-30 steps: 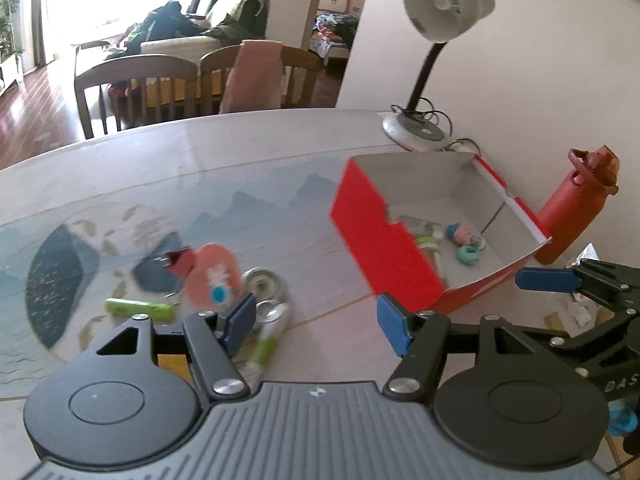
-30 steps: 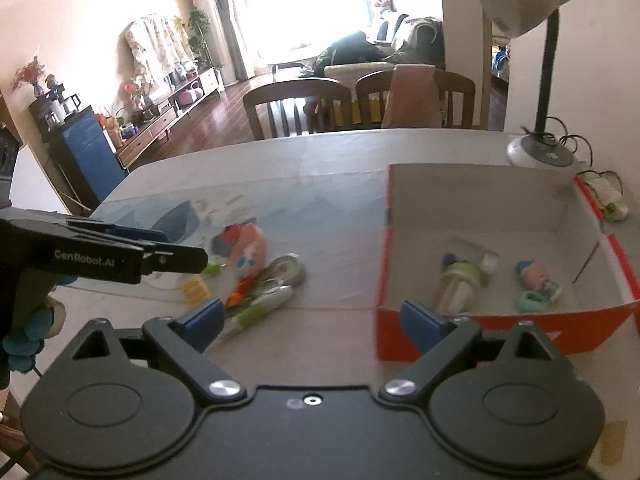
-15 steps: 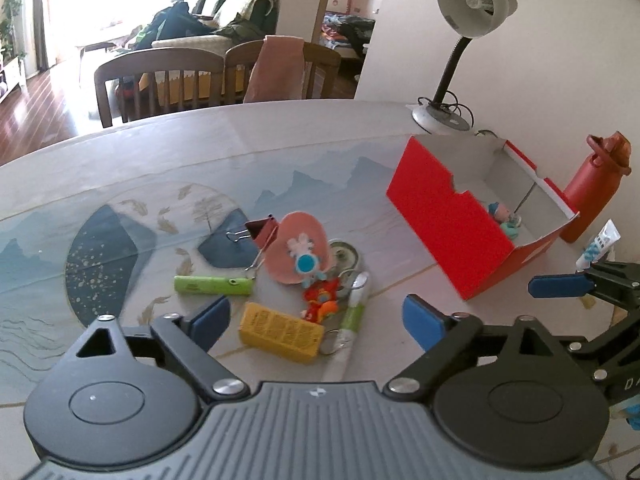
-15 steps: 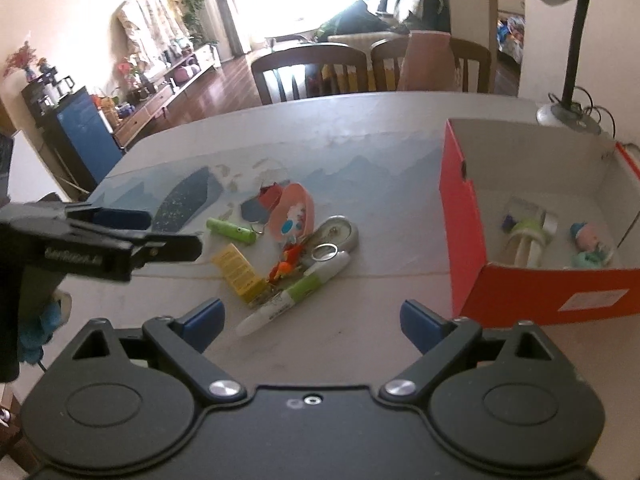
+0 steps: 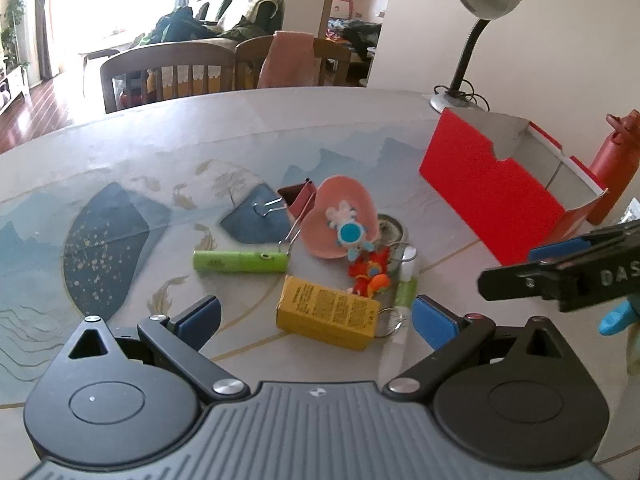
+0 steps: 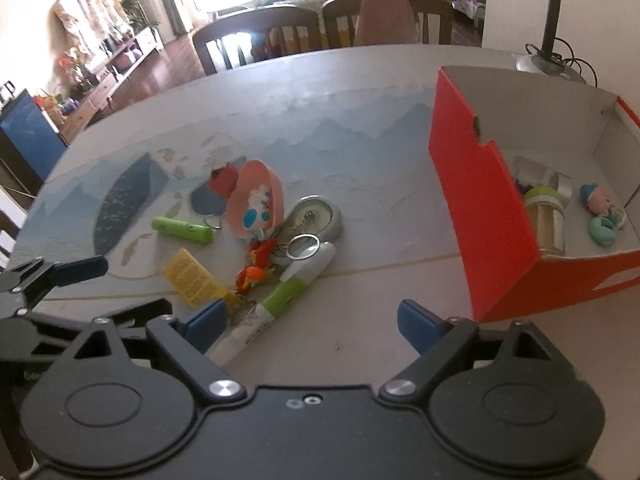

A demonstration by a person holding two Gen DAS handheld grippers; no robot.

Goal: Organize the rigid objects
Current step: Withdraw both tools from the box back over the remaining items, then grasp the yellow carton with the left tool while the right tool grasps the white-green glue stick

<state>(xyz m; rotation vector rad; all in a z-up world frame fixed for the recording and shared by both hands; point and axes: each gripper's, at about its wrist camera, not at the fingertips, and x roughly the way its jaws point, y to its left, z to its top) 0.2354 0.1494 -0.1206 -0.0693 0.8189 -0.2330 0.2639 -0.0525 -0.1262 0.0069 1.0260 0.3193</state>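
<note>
Both grippers hang over the cluttered desk [image 5: 120, 152] with fingers spread wide and empty — the left gripper [image 5: 316, 316], its fingers just opened, has the yellow box [image 5: 326, 317] lying between them untouched. The right gripper [image 6: 310, 322] narrowed slightly; the red box [image 6: 486, 216] sits at its two o'clock.

Bright daylight, window [image 5: 100, 4] blown out; fisheye-bent edges, slight blur.
</note>
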